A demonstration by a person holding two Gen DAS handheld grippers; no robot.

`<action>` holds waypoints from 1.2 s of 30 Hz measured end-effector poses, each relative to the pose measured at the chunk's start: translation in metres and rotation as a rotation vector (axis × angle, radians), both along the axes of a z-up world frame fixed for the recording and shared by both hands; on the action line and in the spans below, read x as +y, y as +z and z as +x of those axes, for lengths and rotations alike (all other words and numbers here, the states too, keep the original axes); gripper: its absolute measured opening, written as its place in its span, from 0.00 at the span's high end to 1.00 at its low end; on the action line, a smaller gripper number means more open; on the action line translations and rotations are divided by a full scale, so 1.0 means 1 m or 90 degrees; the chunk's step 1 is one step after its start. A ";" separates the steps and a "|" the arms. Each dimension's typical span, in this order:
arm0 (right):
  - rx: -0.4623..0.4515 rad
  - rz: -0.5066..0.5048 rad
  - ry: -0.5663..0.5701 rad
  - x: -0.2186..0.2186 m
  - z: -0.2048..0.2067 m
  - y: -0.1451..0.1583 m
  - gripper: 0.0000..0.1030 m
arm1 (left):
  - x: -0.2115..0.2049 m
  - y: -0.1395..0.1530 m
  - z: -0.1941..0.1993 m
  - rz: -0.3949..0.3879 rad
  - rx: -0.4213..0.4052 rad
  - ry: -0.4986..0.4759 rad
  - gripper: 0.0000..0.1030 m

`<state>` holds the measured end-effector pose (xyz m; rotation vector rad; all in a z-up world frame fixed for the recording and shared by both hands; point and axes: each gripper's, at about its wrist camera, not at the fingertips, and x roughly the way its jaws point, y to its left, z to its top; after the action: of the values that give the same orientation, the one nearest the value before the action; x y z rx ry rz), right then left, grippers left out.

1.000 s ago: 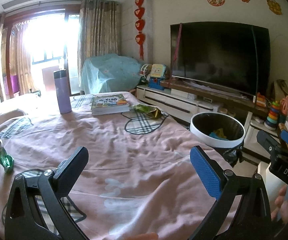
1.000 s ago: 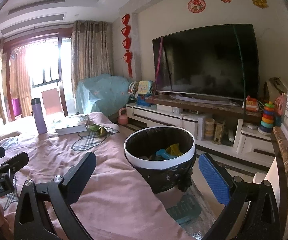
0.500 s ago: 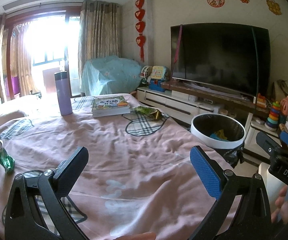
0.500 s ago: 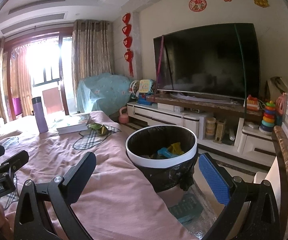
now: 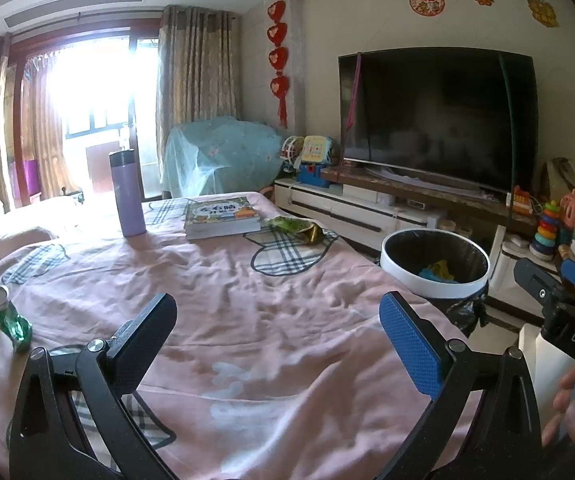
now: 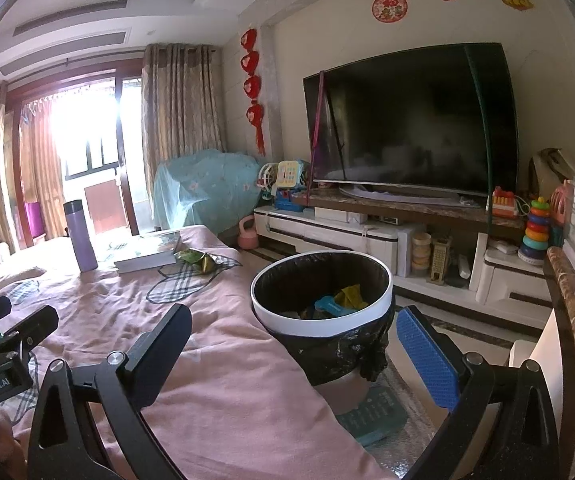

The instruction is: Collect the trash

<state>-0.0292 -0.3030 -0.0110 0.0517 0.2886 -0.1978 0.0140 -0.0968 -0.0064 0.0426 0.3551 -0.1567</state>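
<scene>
Change: both views are tilting up slightly since a second ago, so the bin and the bed are sitting a little lower in frame; nothing on the bed is shifting.
Left claw [image 5: 275, 328]: hanging wide and empty at the bottom of the frame, over the pink bedspread [image 5: 271, 292].
Right claw [image 6: 295, 340]: spread wide, holding nothing, framing the bin [image 6: 321, 312] at centre.
Bin: standing just beside the bed edge, black liner inside, scraps already lying in it.
Wrapper [image 5: 299, 229]: lying at centre, just beside the book [image 5: 221, 216].
Can [image 5: 7, 316]: lying at the left edge.
Bottle [image 5: 126, 194]: standing upright at upper left.
</scene>
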 end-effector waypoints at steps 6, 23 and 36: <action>-0.001 0.001 0.000 -0.001 0.001 0.000 0.00 | 0.001 0.000 0.000 -0.001 -0.001 0.002 0.00; -0.004 0.002 0.000 0.001 -0.001 0.002 0.00 | 0.003 -0.001 0.000 -0.002 0.003 0.005 0.00; -0.009 0.003 0.006 0.009 -0.001 0.007 0.00 | 0.006 -0.007 -0.001 0.000 0.006 0.006 0.00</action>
<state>-0.0305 -0.2937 -0.0038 0.0569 0.2748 -0.1872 0.0134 -0.0913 -0.0131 0.0394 0.3641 -0.1475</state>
